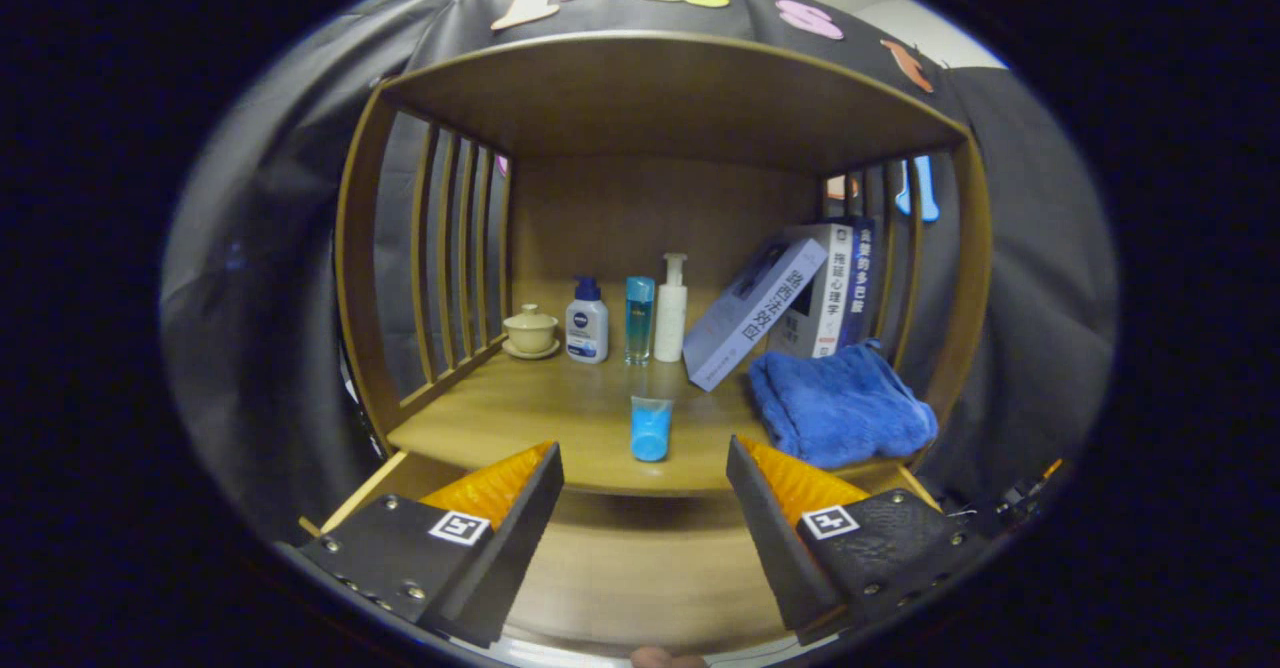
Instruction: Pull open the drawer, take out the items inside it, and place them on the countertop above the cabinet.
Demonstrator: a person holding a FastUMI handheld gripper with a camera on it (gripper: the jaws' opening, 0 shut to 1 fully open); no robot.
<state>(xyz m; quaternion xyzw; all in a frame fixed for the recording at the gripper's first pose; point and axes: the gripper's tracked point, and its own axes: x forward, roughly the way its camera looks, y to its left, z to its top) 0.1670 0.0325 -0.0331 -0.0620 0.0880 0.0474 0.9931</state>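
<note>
My gripper is open, with nothing between its fingers. It hovers over the pulled-out wooden drawer, whose bare floor shows between and below the fingers. Just ahead of the fingertips, a small light-blue cup lies near the front edge of the countertop. A crumpled blue towel rests on the countertop, beyond the right finger.
At the back of the countertop stand a lidded beige tea bowl, a white-and-blue bottle, a slim blue bottle and a white pump bottle. Books lean at the back right. Slatted side walls and a wooden top enclose the shelf.
</note>
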